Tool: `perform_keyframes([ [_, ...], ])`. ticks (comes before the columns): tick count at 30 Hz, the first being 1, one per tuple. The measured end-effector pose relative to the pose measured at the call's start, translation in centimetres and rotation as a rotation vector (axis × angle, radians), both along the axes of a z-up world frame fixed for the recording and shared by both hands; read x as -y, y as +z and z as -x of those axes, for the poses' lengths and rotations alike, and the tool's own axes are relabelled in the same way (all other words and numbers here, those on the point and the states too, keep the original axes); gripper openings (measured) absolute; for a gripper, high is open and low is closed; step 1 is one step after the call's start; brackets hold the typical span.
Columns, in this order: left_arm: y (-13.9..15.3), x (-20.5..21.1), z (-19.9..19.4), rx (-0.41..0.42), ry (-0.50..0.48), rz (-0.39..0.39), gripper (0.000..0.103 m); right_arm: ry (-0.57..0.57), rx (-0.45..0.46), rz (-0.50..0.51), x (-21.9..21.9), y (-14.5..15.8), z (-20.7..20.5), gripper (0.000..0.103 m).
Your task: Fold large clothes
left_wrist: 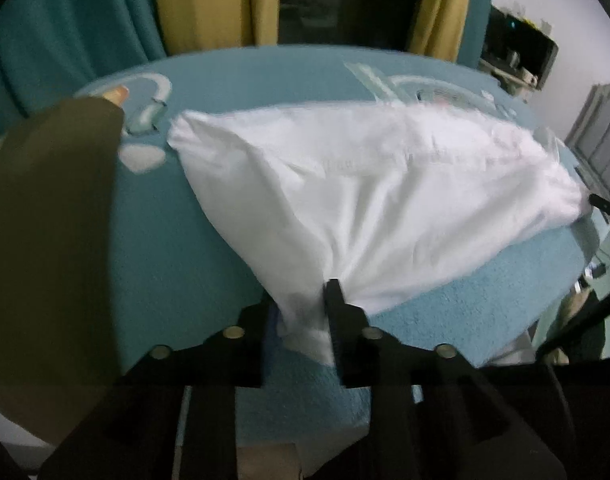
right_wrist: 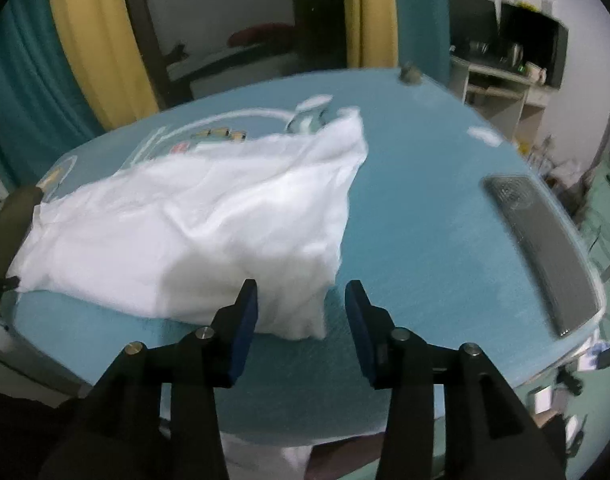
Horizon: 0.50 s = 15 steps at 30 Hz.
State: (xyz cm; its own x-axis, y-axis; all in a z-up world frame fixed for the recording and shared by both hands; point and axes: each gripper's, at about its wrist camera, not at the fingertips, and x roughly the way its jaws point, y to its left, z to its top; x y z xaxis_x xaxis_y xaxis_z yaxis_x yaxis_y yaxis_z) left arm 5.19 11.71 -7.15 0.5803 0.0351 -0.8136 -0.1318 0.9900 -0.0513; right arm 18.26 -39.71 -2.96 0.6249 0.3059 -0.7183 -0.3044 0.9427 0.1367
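white garment (left_wrist: 365, 184) blurred, left finger (left_wrist: 261, 320) half-hidden (cloth)

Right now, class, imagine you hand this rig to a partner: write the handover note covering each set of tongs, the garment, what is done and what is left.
Left tongs: part open, a corner of the white garment still between the fingers; whether the pads still press on it is unclear.
Right tongs: open, holding nothing, the garment's near right corner just ahead.
Garment: lying in a wrinkled, doubled-over bundle on the blue tabletop.
Done: apparently a first fold.
Left: free the left corner, smooth the wrinkles, fold again.
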Motion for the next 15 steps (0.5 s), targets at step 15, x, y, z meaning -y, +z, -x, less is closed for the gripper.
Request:
perform_keyframes([
  [15, 2.5, 6.7, -6.8, 0.131, -0.231, -0.044, 0.051, 0.311, 0.133, 0.093, -11.5, 1.6, 0.1, 0.047],
])
